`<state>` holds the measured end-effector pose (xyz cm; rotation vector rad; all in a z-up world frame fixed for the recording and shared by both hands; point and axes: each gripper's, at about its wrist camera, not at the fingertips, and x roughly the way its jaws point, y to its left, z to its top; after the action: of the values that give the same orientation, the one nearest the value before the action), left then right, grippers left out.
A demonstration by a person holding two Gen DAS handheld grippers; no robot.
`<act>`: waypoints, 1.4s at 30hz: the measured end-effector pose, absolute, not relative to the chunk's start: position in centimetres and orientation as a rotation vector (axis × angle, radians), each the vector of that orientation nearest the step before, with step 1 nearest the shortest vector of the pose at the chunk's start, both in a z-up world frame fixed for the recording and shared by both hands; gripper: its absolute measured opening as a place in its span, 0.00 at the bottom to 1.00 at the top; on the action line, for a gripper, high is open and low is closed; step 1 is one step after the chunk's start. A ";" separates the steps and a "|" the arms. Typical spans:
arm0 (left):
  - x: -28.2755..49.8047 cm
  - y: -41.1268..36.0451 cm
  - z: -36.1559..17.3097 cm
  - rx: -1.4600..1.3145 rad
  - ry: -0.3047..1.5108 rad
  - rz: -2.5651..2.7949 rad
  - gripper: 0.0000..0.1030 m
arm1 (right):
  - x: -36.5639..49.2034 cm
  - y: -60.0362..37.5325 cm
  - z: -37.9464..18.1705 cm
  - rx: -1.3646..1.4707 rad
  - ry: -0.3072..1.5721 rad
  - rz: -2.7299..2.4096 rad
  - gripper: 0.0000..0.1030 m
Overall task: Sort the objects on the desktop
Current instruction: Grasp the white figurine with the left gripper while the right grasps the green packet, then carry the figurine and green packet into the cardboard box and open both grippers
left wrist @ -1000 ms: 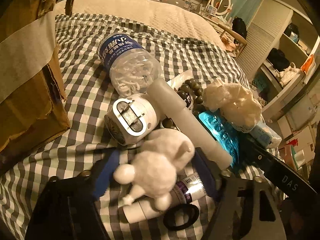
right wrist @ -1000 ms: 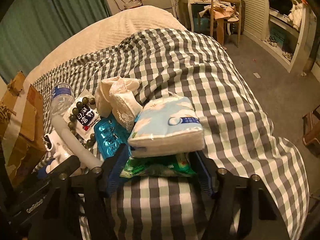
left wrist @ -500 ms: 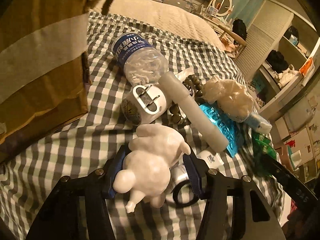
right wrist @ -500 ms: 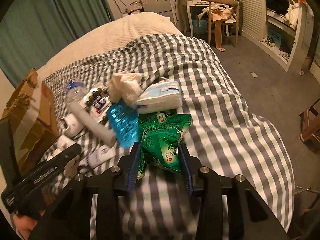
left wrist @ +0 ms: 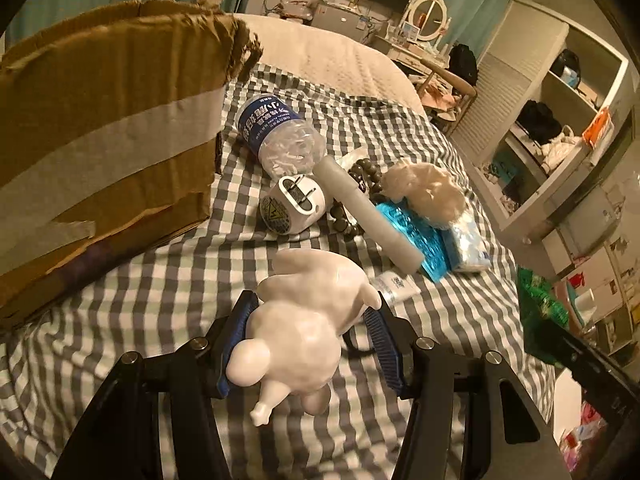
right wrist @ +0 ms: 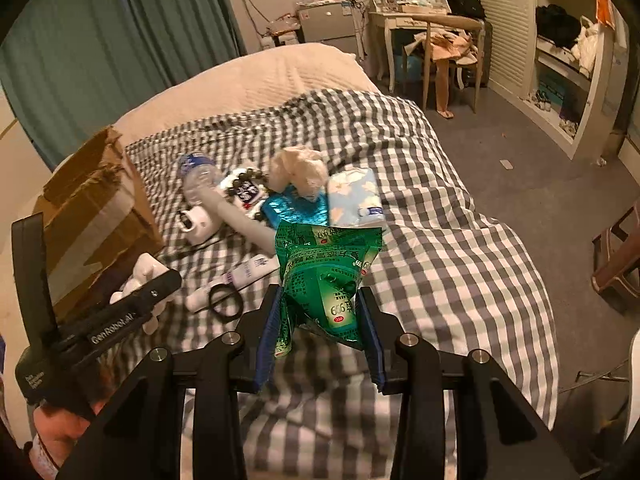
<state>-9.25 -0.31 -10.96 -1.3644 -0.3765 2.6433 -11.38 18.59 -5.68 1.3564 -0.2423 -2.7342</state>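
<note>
- Left gripper [left wrist: 308,344] clamps a smooth, glossy white figurine [left wrist: 304,320] with rounded lobes, lifted above the bedspread [left wrist: 160,280].
- Right gripper [right wrist: 320,344] pinches crinkly green foil packets [right wrist: 328,276], held over the bed.
- Torn, taped cardboard box [left wrist: 100,152] sits left of the clutter on soft gingham fabric.
- Bedroom: teal curtains [right wrist: 100,48], louvred shelves.

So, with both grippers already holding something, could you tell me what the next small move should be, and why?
Probably carry the white figurine in the left gripper leftward over the cardboard box and let it go. The figurine is clamped and lifted clear of the checked blanket, the box sits close on its left, and the right gripper holds the green packet.
</note>
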 end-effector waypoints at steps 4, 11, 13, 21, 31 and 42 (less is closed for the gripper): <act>-7.6 -1.3 -10.2 -1.373 -0.435 2.598 0.55 | -10.2 17.2 -4.4 1.331 -0.215 -2.726 0.36; -5.6 -2.3 -5.8 -1.247 -0.352 2.677 0.55 | -8.6 14.5 -1.8 1.266 -0.167 -2.716 0.36; -5.3 -2.9 -4.3 -1.212 -0.329 2.713 0.55 | -8.4 13.6 -1.0 1.246 -0.143 -2.715 0.36; -4.5 -5.7 0.3 -1.059 -0.276 2.815 0.55 | -8.4 9.8 2.9 1.141 -0.086 -2.685 0.36; -7.8 -12.0 5.2 -0.988 -0.334 2.868 0.55 | -12.1 3.7 6.4 1.034 -0.131 -2.542 0.36; -15.1 -21.4 5.8 -1.061 -0.369 3.011 0.55 | -19.2 -3.9 6.4 0.996 -0.116 -2.431 0.36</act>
<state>-15.11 -21.45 5.77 -1.0614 -0.3688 3.0106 -19.19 -3.90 6.36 0.9956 -0.1158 -2.4306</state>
